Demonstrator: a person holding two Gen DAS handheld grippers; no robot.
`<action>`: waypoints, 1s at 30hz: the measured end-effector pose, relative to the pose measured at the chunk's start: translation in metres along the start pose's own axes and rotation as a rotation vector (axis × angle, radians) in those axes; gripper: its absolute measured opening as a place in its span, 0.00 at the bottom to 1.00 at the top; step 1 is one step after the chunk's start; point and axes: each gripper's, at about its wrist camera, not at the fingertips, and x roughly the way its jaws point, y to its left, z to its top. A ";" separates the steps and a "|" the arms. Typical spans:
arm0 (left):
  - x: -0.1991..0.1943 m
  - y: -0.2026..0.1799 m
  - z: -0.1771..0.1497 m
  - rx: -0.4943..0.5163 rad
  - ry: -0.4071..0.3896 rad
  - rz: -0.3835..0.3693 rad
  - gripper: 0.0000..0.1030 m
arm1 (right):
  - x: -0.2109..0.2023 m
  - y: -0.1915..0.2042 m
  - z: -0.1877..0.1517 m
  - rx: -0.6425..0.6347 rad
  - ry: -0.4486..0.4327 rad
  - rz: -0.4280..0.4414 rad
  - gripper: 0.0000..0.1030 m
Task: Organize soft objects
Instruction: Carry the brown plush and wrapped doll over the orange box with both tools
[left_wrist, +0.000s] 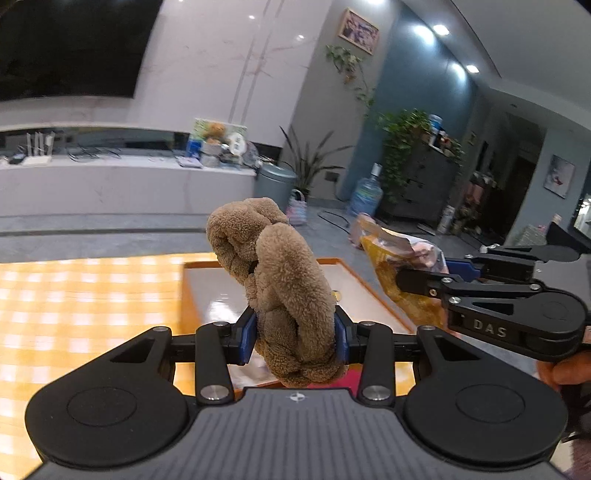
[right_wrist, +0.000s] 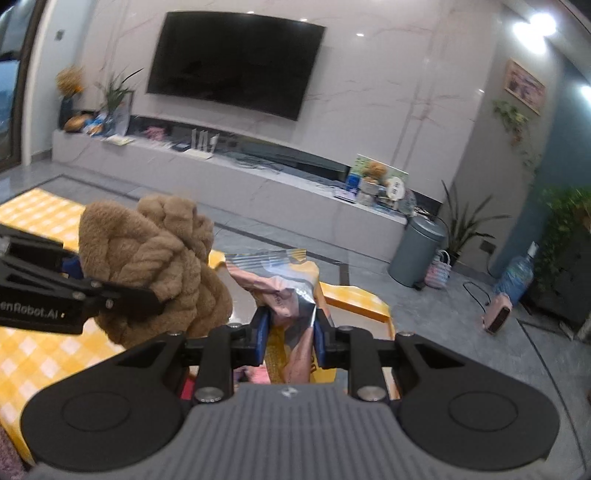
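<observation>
Left gripper jaws clamped on fluffy brown knotted plush toy, right gripper jaws pinching crinkly yellow-pink snack bag, both held above orange-rimmed shallow box. Best lowered level, released inside.

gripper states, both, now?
Left gripper: shut on brown plush.
Right gripper: shut on snack bag.

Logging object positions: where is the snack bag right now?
The snack bag is pinched in the right gripper, held above the orange tray, right of the brown plush.
</observation>
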 end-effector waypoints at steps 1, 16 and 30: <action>0.004 -0.005 0.000 0.007 0.005 -0.002 0.45 | 0.001 -0.006 -0.001 0.013 -0.003 -0.002 0.23; 0.106 -0.025 0.007 0.065 0.140 -0.043 0.45 | 0.085 -0.101 -0.027 0.302 0.066 0.037 0.23; 0.176 -0.035 -0.003 0.146 0.235 -0.009 0.45 | 0.172 -0.110 -0.055 0.341 0.161 0.062 0.23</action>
